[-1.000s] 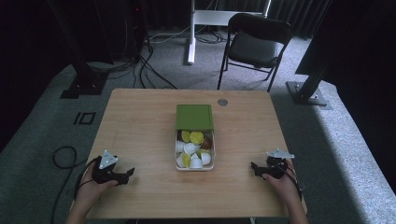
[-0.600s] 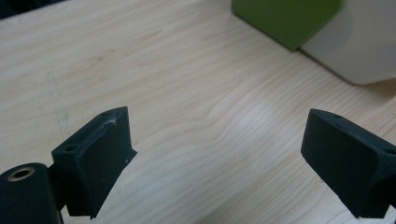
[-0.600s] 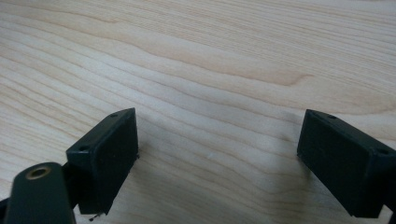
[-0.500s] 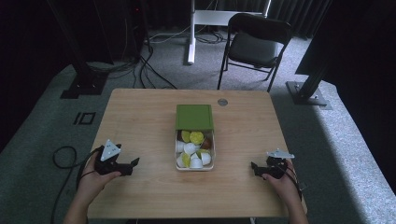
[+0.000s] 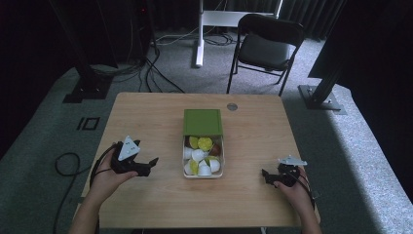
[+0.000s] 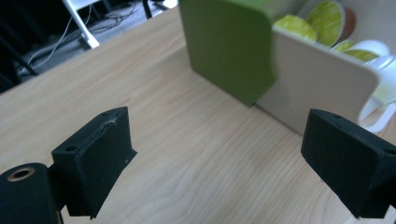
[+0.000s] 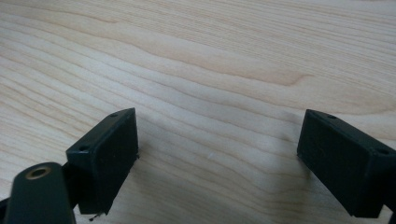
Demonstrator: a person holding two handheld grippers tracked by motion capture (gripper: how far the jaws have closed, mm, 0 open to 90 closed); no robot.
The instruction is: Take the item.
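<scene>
Your box (image 5: pixel 203 169) sits mid-worktop (image 5: pixel 160 117) with capsules (image 5: pixel 198 156) in it, its lid (image 5: pixel 202 122) covering the far half. Your left gripper (image 5: pixel 148 165) is left of it, your right gripper (image 5: pixel 267 176) well right. A chair (image 5: pixel 263 46) stands behind.

High view: we see the table (image 5: pixel 146 117) bare across the left, right and lower parts of the frame, giving our left gripper (image 5: pixel 148 165) and right gripper (image 5: pixel 267 175) open wood to pass over. The one obstacle stands at centre: the white box (image 5: pixel 203 174), filled with capsules (image 5: pixel 198 155), its green lid (image 5: pixel 202 121) covering the upper part. A small round disc (image 5: pixel 232 106) lies flat toward the upper right. In the left gripper view, the box wall (image 6: pixel 317 88) rises just beyond our spread jaws.
</scene>
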